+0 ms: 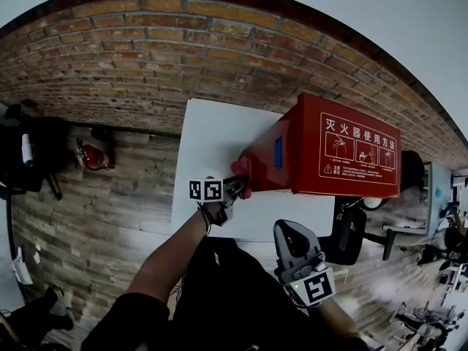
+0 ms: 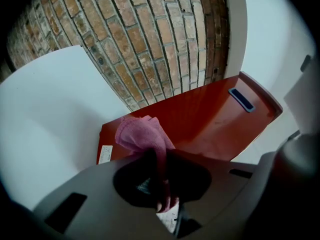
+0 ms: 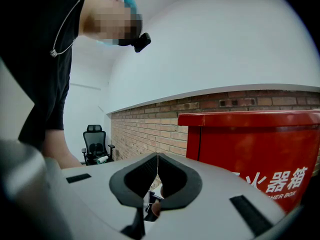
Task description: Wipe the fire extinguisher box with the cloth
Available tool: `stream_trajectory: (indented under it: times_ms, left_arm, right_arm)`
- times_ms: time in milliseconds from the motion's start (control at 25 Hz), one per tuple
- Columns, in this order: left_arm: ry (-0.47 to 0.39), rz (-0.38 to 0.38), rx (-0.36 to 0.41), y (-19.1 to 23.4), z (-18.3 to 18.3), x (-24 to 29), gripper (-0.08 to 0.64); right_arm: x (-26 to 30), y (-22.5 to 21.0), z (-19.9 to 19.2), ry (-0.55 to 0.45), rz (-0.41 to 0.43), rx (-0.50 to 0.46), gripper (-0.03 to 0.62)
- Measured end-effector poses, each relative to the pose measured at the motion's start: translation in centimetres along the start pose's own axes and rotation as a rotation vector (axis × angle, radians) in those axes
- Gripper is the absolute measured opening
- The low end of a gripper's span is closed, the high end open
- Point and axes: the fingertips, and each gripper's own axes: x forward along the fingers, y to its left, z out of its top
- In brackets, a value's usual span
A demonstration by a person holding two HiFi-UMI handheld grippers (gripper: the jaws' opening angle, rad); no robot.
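Closest to the person, the right claw (image 3: 158,157) is low down by the body. It is clenched, with its two jaws pressed together and nothing between them. It is well apart from the box.

A bit farther out, the left arm reaches forward. The left claw (image 1: 234,187) is clamped tight on a pink cloth (image 2: 142,136). The cloth is bunched up and sticks out past the jaws. It is touching the red side of the fire extinguisher box (image 1: 344,148), down near the bottom corner of that side.

The box is big and red. It stands on a white desk (image 1: 212,134). The side by the cloth has a small blue slot (image 1: 278,152). The front has white writing and little pictures on it.

Behind the desk and the box is a brick wall (image 1: 146,57). A wooden floor (image 1: 95,210) lies beside the desk. Far off, the right gripper view shows a black office chair (image 3: 95,141) by the wall.
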Motion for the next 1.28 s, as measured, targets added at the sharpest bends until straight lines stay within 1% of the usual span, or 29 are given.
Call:
stream_trajectory:
  times_ms: [280, 1000, 1280]
  left_arm:
    - [-0.011, -0.006, 0.005, -1.6, 0.4, -0.3, 0.074]
    - [-0.039, -0.055, -0.009, -5.7, 1.4, -1.1, 0.074]
    - [-0.056, -0.088, -0.001, -7.8, 1.9, -1.6, 0.074]
  right_arm:
    - [-0.1, -0.2, 0.1, -0.010, -0.004, 0.004, 0.021]
    - [-0.6, -0.9, 0.6, -0.032, -0.015, 0.018, 0.021]
    - [-1.0, -1.1, 0.7, -0.037, -0.021, 0.019, 0.021]
